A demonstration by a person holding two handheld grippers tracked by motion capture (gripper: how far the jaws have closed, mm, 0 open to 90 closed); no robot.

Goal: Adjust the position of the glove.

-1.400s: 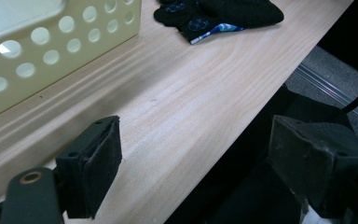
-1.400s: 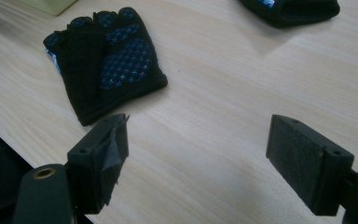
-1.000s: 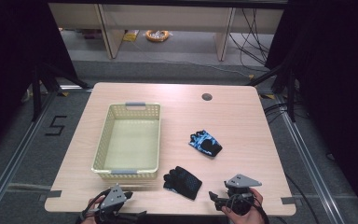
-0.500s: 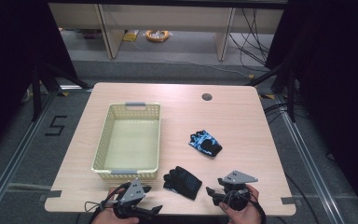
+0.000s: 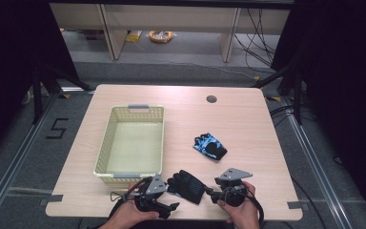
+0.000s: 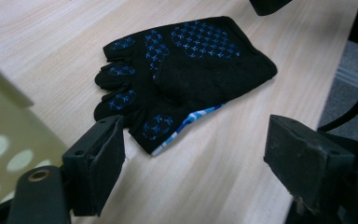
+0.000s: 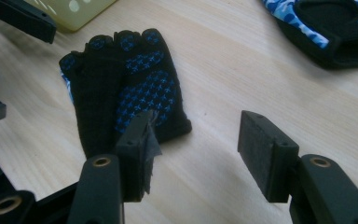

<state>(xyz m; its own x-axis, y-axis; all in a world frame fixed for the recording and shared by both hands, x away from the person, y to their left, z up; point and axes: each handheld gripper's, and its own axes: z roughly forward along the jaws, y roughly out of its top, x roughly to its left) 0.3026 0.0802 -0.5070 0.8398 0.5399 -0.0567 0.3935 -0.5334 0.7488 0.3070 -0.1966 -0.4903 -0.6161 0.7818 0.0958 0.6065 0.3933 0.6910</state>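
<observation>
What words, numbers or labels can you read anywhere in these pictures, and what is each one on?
"5": a dark numeral marked on the grey floor, left of the table, in the high view.
No print can be read on the near glove, the far glove or the basket; the gloves carry only blue patterns.

Near glove [image 5: 187,186] between tools, right of basket [image 5: 106,143]; second glove [image 5: 210,147] behind.

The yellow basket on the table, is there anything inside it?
From the high view the basket looks empty: only its bare floor shows. The near wall hides a strip of floor just behind it. Both gloves, black and blue-patterned, lie outside on the table.
</observation>
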